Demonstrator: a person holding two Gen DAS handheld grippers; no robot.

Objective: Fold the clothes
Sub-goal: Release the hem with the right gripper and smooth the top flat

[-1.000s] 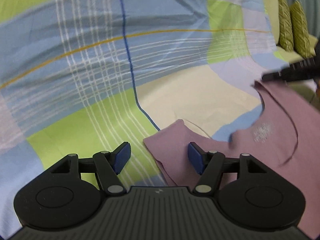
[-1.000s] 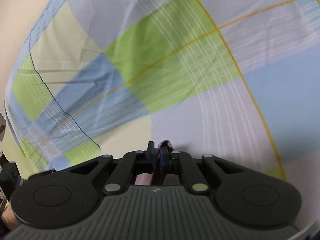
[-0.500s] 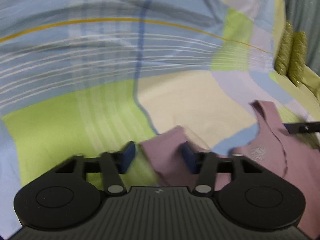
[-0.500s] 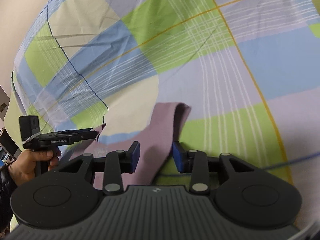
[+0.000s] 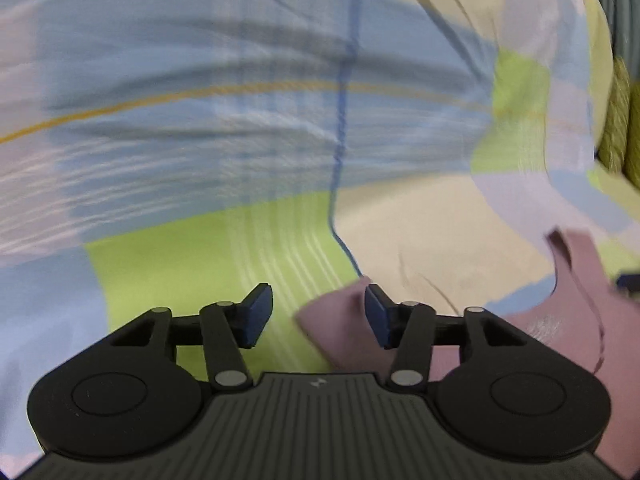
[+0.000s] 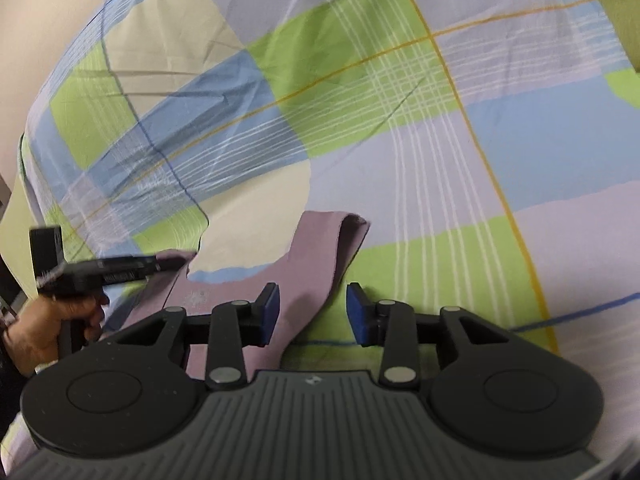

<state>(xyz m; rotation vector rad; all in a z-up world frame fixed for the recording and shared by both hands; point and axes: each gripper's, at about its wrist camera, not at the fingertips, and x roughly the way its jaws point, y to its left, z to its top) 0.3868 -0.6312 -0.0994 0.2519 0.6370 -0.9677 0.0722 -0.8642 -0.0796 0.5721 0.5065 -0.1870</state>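
Note:
A mauve tank top (image 6: 240,284) lies on the plaid bedsheet (image 6: 440,160), its two shoulder straps pointing away from me. My right gripper (image 6: 314,314) is open, low over the sheet. The right strap (image 6: 332,240) lies flat just ahead of its fingers, reaching between them. My left gripper (image 5: 318,316) is also open, and the corner of the left strap (image 5: 340,320) sits between its blue pads (image 5: 378,316), close to the right one. The left wrist view is blurred. In the right wrist view a hand (image 6: 48,328) holds the left gripper (image 6: 120,270) over that strap.
The plaid bedsheet (image 5: 200,160) fills both views, with a few creases. Two green pillows (image 5: 616,128) stand at the far right in the left wrist view. A cream wall (image 6: 60,0) borders the bed's far left side.
My right gripper, shut on the right strap a second ago, has opened, and the strap now lies on the sheet. My left gripper has shifted, with its pads a little closer together.

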